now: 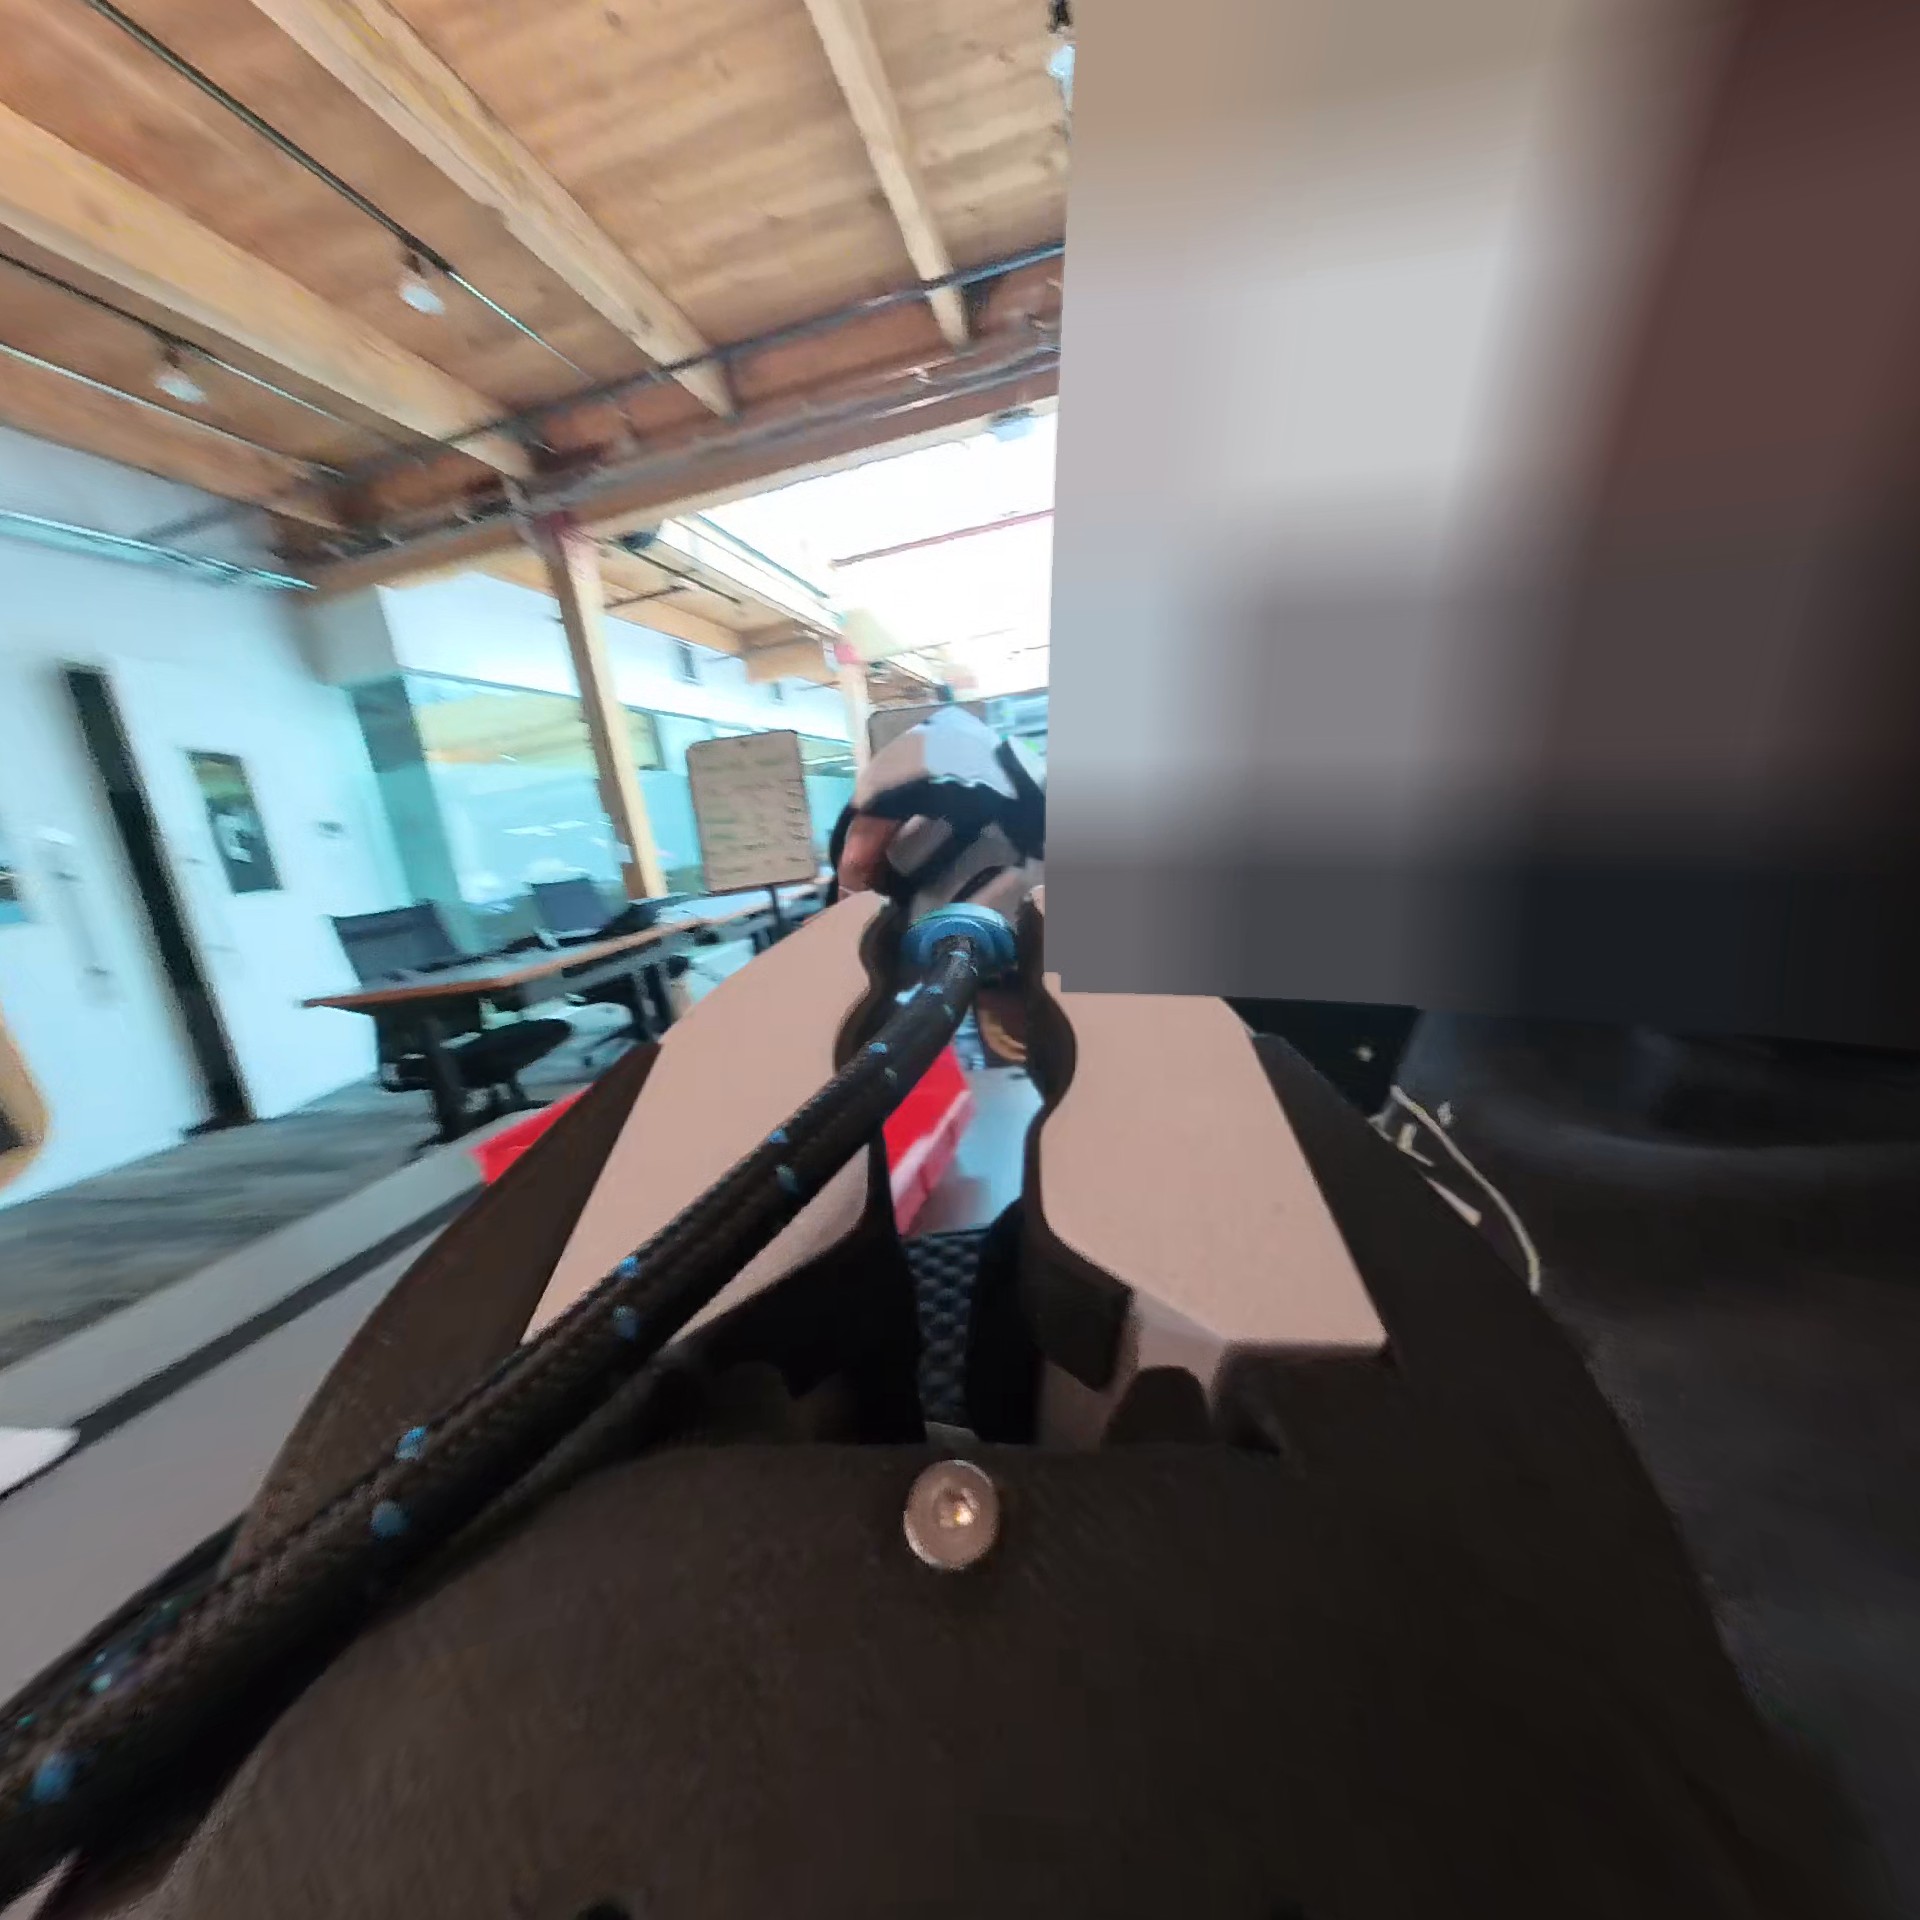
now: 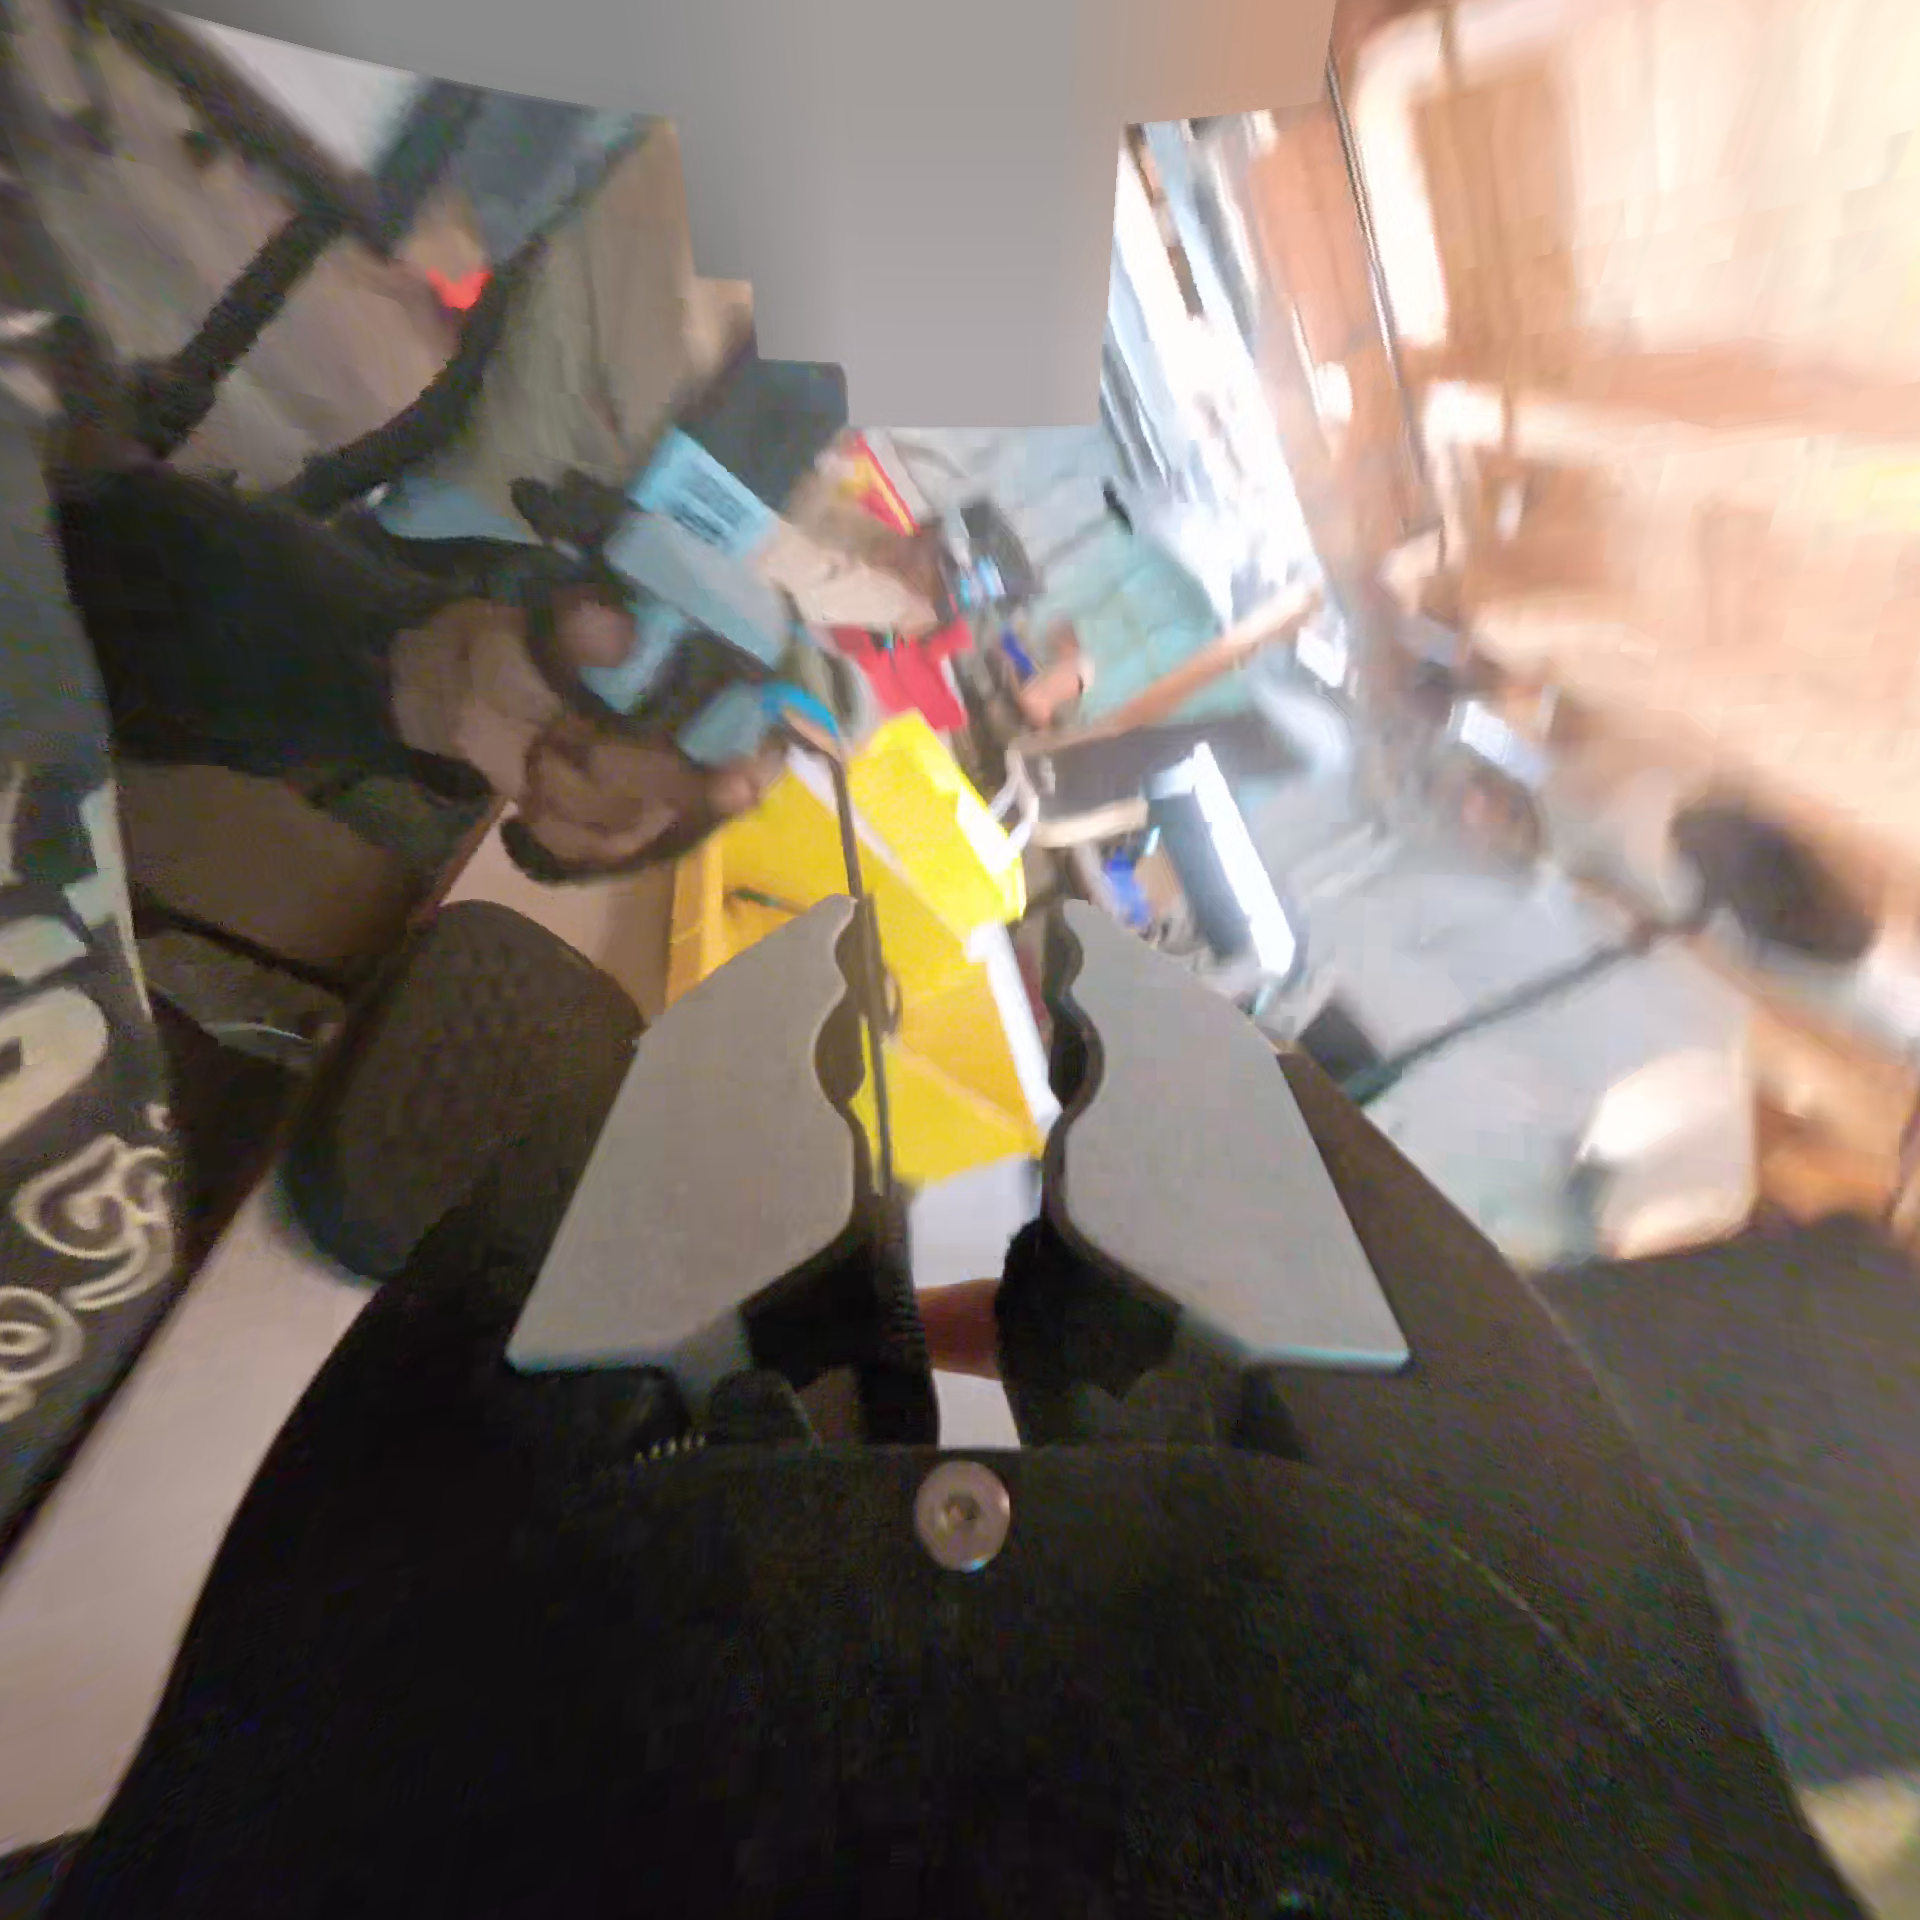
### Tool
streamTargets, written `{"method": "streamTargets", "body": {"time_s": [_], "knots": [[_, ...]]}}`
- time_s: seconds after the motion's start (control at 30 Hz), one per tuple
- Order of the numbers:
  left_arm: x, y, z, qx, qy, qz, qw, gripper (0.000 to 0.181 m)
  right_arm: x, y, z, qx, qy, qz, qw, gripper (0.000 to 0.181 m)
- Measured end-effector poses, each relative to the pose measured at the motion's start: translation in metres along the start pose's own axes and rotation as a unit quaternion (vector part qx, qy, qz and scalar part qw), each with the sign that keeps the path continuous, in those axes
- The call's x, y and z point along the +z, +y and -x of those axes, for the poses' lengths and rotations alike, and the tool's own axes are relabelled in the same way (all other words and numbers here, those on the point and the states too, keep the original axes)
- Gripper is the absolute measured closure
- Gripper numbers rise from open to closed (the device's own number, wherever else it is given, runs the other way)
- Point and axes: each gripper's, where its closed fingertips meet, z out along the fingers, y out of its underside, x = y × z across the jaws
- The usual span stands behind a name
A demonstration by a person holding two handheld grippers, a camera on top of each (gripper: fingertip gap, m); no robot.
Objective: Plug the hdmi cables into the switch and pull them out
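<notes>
In the left wrist view my left gripper [image 1: 956,935] is shut on the end of a black braided hdmi cable [image 1: 644,1299] with blue flecks. Its blue metal collar [image 1: 948,928] sits right at the fingertips. The cable runs back to the lower left. The right gripper, held in a hand [image 1: 935,810], is just beyond. In the blurred right wrist view my right gripper [image 2: 956,925] is open. A thin black cable [image 2: 871,1039] hangs along its left finger [image 2: 727,1122]. The light blue left gripper [image 2: 675,613], held in a hand, is ahead at upper left. The switch shows in neither view.
A red bin [image 1: 925,1143] stands on the grey table [image 1: 208,1382] in the left view. A yellow bin [image 2: 935,862] lies ahead in the right view. A person in a black shirt [image 1: 1662,1247] is close on the right. Desks and chairs [image 1: 468,997] stand farther off.
</notes>
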Motion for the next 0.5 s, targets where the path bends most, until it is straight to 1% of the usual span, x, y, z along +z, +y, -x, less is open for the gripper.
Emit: {"method": "streamTargets", "body": {"time_s": [0.03, 0.07, 0.1, 0.17, 0.23, 0.27, 0.3, 0.33, 0.4, 0.43, 0.5], "knots": [[-0.004, -0.001, 0.002, 0.008, -0.012, -0.001, 1.000, 0.160, -0.006, 0.018, -0.008, 0.060, 0.011, 0.039, 0.997, 0.147], [-0.008, -0.001, 0.004, 0.015, -0.023, 0.000, 1.000, 0.160, -0.012, 0.039, -0.009, 0.118, 0.011, 0.082, 0.990, 0.138], [-0.012, 0.000, 0.006, 0.022, -0.035, 0.004, 0.999, 0.160, -0.018, 0.063, -0.005, 0.179, 0.005, 0.131, 0.975, 0.129], [-0.017, 0.004, 0.008, 0.029, -0.048, 0.014, 0.998, 0.160, -0.031, 0.113, 0.019, 0.288, -0.030, 0.232, 0.928, 0.112], [-0.022, 0.007, 0.012, 0.040, -0.066, 0.016, 0.997, 0.160, -0.044, 0.163, 0.041, 0.376, -0.027, 0.323, 0.868, 0.107], [-0.024, 0.007, 0.014, 0.049, -0.078, 0.014, 0.996, 0.160, -0.050, 0.186, 0.052, 0.403, -0.019, 0.362, 0.841, 0.099], [-0.026, 0.006, 0.014, 0.058, -0.088, 0.009, 0.994, 0.160, -0.055, 0.207, 0.060, 0.413, 0.003, 0.392, 0.822, 0.097], [-0.028, 0.003, 0.014, 0.069, -0.096, 0.004, 0.993, 0.160, -0.060, 0.227, 0.065, 0.402, 0.029, 0.419, 0.814, 0.097], [-0.032, -0.004, 0.013, 0.095, -0.113, -0.005, 0.989, 0.161, -0.070, 0.258, 0.075, 0.337, 0.067, 0.481, 0.807, 0.097], [-0.033, -0.009, 0.012, 0.108, -0.120, -0.008, 0.987, 0.160, -0.073, 0.268, 0.078, 0.296, 0.077, 0.507, 0.806, 0.097], [-0.034, -0.021, 0.003, 0.131, -0.122, -0.015, 0.984, 0.160, -0.073, 0.278, 0.084, 0.231, 0.081, 0.539, 0.806, 0.104]]}}
